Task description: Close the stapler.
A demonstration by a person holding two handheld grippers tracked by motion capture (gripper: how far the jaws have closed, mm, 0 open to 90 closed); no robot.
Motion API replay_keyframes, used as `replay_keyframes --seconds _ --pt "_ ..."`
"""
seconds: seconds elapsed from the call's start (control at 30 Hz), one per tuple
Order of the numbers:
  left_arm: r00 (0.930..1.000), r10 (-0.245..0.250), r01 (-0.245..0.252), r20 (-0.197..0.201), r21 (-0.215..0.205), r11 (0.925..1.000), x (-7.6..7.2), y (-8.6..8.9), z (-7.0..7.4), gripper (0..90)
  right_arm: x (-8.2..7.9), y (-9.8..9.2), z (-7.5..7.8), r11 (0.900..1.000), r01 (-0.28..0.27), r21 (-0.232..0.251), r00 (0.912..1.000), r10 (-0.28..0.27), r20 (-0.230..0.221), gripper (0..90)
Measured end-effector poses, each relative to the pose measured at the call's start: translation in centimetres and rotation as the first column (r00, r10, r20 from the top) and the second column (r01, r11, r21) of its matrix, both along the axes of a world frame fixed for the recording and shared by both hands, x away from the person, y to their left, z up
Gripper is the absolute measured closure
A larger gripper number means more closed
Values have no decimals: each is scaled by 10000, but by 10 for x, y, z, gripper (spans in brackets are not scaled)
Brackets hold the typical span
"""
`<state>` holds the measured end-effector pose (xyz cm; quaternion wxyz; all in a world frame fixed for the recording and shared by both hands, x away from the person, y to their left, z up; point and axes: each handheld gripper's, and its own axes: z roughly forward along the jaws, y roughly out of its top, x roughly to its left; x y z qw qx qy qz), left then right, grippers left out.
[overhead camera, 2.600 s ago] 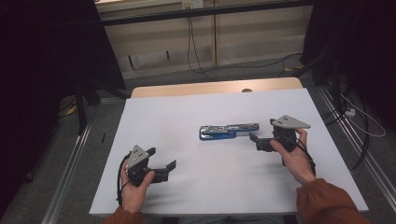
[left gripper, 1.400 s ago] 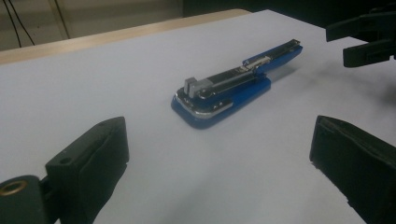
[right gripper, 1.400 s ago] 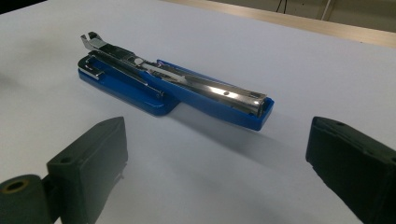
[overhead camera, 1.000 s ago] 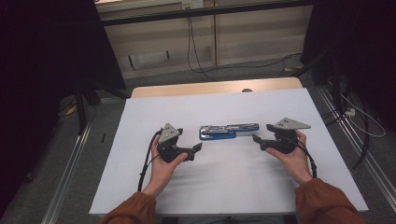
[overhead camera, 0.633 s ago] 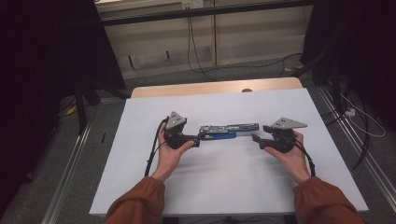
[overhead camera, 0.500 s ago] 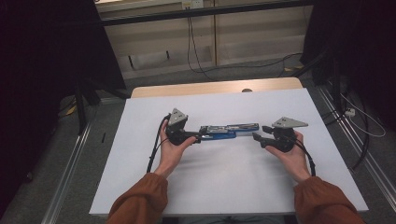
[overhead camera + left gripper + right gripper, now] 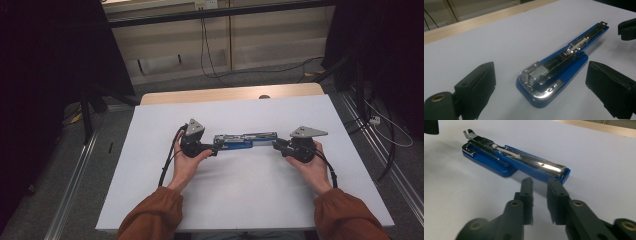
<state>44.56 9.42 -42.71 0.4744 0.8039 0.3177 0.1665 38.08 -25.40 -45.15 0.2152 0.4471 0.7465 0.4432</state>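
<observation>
Blue stapler (image 7: 245, 141) lies unfolded on the white table (image 7: 250, 200). Your left gripper (image 7: 541, 87) straddles its metal head, jaws wide, barely narrowing, no contact. Your right gripper (image 7: 540, 182) sits just off its far end, jaws closing to a narrow gap, nothing between them.

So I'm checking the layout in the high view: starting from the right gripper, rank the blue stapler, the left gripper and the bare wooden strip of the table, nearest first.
1. Blue stapler, just left of the right gripper.
2. Left gripper, at the stapler's other end.
3. Wooden strip, along the table's far edge.
</observation>
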Motion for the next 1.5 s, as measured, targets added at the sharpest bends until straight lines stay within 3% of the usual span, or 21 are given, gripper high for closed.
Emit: replay_keyframes --seconds 0.1,0.3,0.43,0.53,0.6,0.7,0.83,0.87,0.93,1.1,1.23,1.3,1.5 --pt "9998 173 -173 -17 -77 9998 0 3 0 119 0 0 0 9999 -109 -6 9999 109 76 900" --pt "10000 24 -24 2 -319 9995 -3 1 2 235 2 1 -3 9993 -196 -320 9997 192 -128 900" --pt "9996 -271 269 -96 -261 9993 -4 -3 -1 429 4 1 -5 9991 -187 -393 9997 182 -131 900" --pt "9994 -327 328 -122 82 9994 -5 -6 -3 540 4 1 -5 9989 -200 -416 9997 194 -150 900" --pt "9987 -483 482 -162 -32 9988 -4 -7 -4 604 4 1 -5 9986 -199 -486 9997 192 -161 900" --pt "9964 -834 835 -115 127 9964 -3 -7 -6 700 5 0 -6 9978 -139 -642 9995 119 -299 900" --pt "9951 -919 930 -363 315 9952 -1 -9 -13 828 7 -1 -7 9978 -106 -650 9994 85 -323 900" --pt "9943 -931 940 -511 144 9955 0 -10 -14 858 7 -1 -7 9978 -119 -648 9995 100 -288 900" --pt "9943 -959 974 -471 312 9948 1 -11 -15 900 7 0 -7 9979 -139 -628 9994 118 -334 900" --pt "9929 -975 1015 -685 578 9932 4 -16 -21 900 9 0 -8 9976 -179 -664 9991 153 -395 900" --pt "9947 -903 941 -484 841 9920 4 -18 -20 900 10 -4 -8 9976 -17 -686 9985 -21 -549 900" --pt "9947 -862 914 -568 957 9912 5 -19 -22 900 10 -4 -8 9971 -5 -766 9981 -42 -609 900" --pt "9926 -887 956 -829 831 9919 5 -21 -25 900 13 -4 -9 9953 -21 -966 9976 -45 -685 900"
